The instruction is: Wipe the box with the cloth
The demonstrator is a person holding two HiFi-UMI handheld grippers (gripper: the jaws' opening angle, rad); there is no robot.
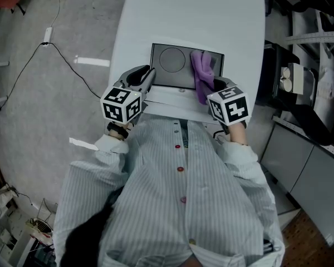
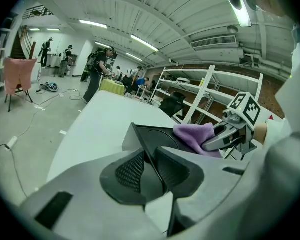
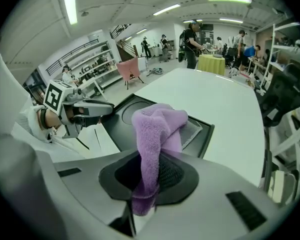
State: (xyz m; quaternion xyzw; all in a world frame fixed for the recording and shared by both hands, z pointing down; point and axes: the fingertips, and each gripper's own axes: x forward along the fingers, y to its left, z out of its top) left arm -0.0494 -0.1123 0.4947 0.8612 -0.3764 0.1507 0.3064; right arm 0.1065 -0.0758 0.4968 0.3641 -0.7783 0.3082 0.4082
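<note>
A shallow dark box (image 1: 178,65) with a round recess lies on the white table (image 1: 195,15), close to the person's body. My left gripper (image 1: 143,81) is shut on the box's thin left wall (image 2: 140,144), and its pads (image 2: 127,171) press that wall from both sides. My right gripper (image 1: 214,89) is shut on a purple cloth (image 1: 201,74), which drapes over the box's right part. From the right gripper (image 3: 150,176) the cloth (image 3: 157,129) rises out of the jaws above the box (image 3: 135,111). In the left gripper view the cloth (image 2: 195,134) lies on the box's far side.
A white sheet or panel (image 1: 172,98) lies under the box's near edge. A cable with a plug (image 1: 47,38) runs over the floor to the left. Shelves and equipment (image 1: 306,77) stand to the right of the table. People stand far off at a green table (image 3: 212,61).
</note>
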